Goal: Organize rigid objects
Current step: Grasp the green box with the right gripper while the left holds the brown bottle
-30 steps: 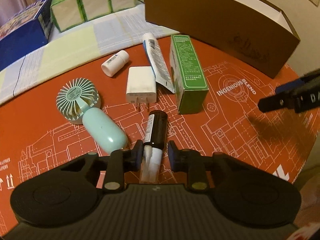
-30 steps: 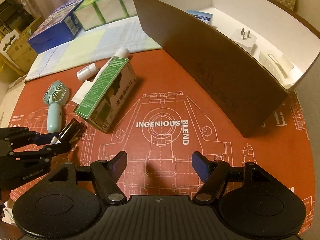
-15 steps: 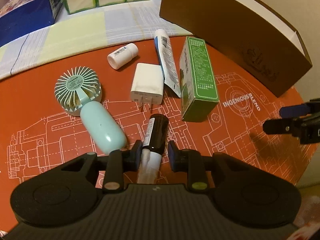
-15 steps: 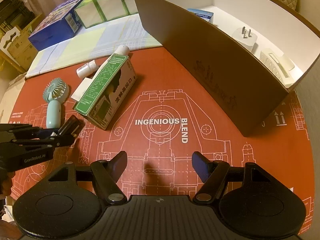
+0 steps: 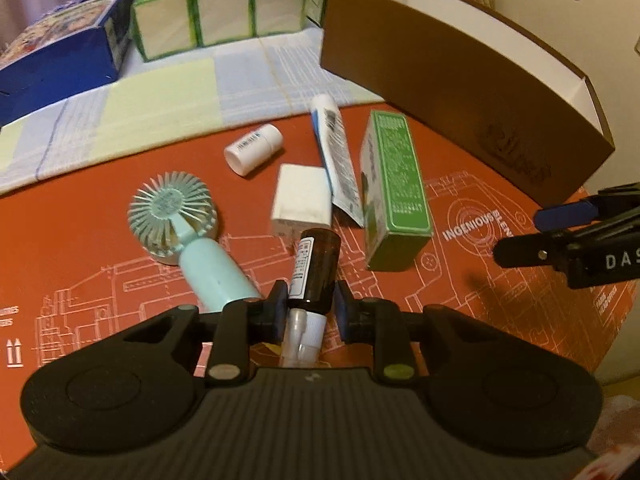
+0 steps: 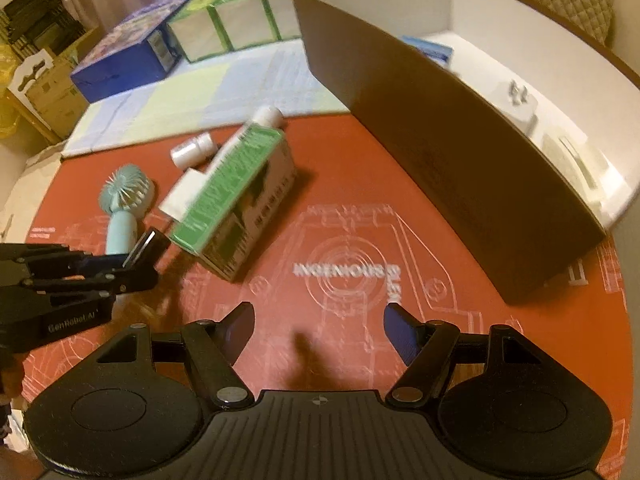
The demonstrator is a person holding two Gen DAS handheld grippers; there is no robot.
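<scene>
The left claw (image 5: pixel 308 306) grips a dark spray bottle (image 5: pixel 316 268) near the orange worktop mat's (image 6: pixel 320 208) front edge; the right claw (image 6: pixel 319 330) spreads wide over bare mat beside the brown box (image 6: pixel 460 168)

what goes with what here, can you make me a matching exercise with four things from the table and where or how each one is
Things:
1. dark bottle
2. fan
3. green carton
4. plug

States:
a. lying on the red mat, left of the bottle
b. inside the brown box
c. clamped in the left gripper
d. lying on the mat beside a tube

Pairs: 1-c, 2-a, 3-d, 4-b
</scene>
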